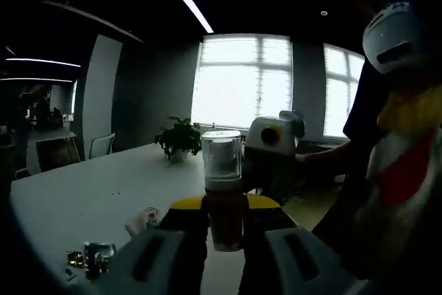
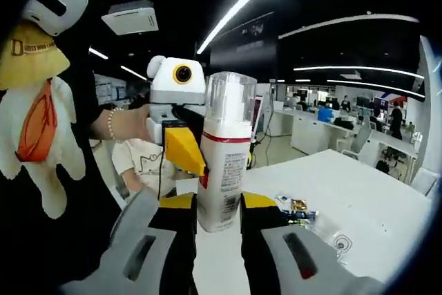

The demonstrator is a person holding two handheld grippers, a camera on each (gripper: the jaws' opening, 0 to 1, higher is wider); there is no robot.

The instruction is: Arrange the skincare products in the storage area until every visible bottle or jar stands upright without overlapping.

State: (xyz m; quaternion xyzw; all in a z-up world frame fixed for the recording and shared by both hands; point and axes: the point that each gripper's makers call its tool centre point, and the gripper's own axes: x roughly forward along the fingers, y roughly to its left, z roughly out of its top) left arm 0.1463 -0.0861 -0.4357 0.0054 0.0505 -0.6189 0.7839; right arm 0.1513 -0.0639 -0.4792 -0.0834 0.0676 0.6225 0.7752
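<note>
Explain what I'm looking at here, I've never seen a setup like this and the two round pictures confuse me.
A person holds a hand tool in each hand; each tool has two jaws and a fisheye camera looking forward along them. So each round picture is taken from one tool.

In the left gripper view, the left gripper is shut on a dark bottle with a clear cap, held upright over a white table. The other tool faces it. On the table stand a potted plant and a small clear jar.

In the right gripper view, the right gripper is shut on a white pump bottle with a red band. The tool opposite is the left one, with a person's hand behind it. Small packets lie on the table.
</note>
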